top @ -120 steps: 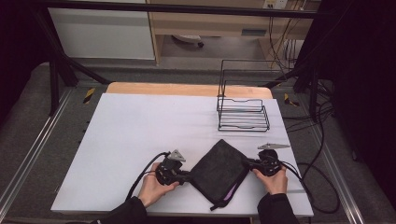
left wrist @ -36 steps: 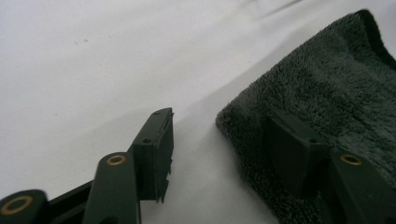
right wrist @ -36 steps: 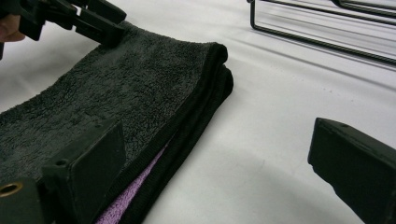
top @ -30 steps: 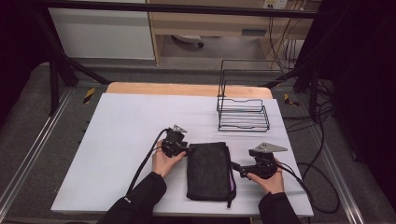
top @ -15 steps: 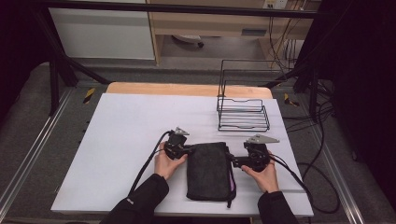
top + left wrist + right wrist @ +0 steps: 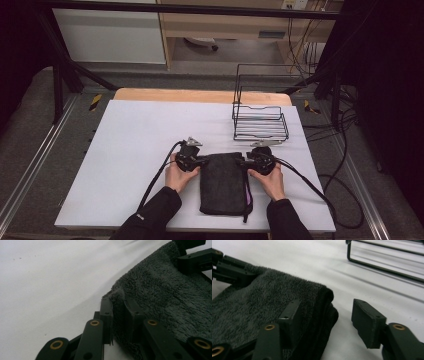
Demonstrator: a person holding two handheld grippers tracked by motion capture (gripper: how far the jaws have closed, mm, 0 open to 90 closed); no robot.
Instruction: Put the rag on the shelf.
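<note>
High view: white table (image 6: 150, 140), left gripper (image 6: 199, 161) clamping towel (image 6: 222, 182), right gripper (image 6: 246, 162) closing, unclamped.

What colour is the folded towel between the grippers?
Dark charcoal grey, plain and fluffy, no pattern. The towel shows best in the right gripper view.

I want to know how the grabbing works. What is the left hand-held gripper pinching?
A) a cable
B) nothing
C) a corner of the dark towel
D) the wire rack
C: in the left gripper view the left hand-held gripper has both jaws pressed on a corner of the towel.
</note>
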